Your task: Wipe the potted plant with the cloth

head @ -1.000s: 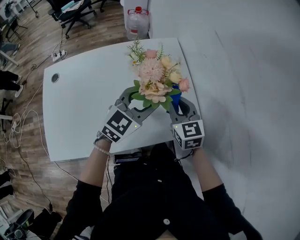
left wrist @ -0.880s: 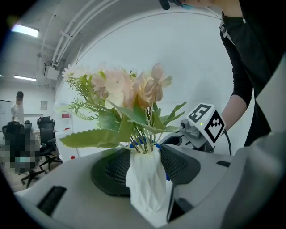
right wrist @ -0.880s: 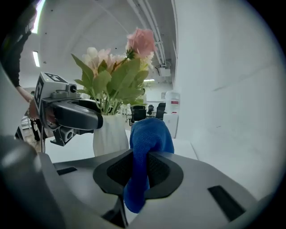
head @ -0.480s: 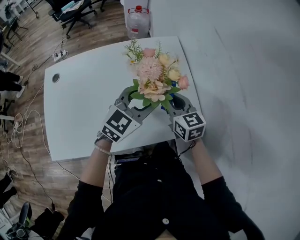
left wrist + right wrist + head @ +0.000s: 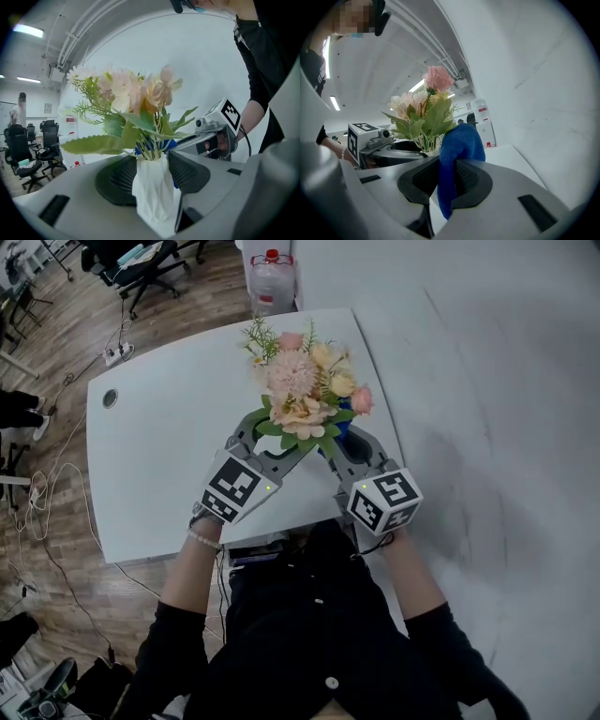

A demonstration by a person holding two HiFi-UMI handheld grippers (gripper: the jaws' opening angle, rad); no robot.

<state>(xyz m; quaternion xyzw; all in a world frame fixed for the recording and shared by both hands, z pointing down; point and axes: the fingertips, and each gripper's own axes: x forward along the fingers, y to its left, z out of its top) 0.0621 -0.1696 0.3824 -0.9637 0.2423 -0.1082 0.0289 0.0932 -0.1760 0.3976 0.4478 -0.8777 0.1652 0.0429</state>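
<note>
The potted plant is a bunch of pink and cream artificial flowers in a white faceted vase, near the right edge of the white table. My left gripper is shut on the vase, with a pad on each side, as the left gripper view shows. My right gripper is shut on a blue cloth. The cloth's bunched top rests against the green leaves on the plant's right side. In the head view the flowers hide the vase.
A large water bottle stands on the floor beyond the table's far edge. A round cable hole marks the table's left part. A white wall runs close along the right. Office chairs and floor cables lie at the left.
The right gripper has rolled and lifted a little, its marker cube swinging outward to the right with the blue cloth still at the leaves. The left gripper and vase have stayed put.
</note>
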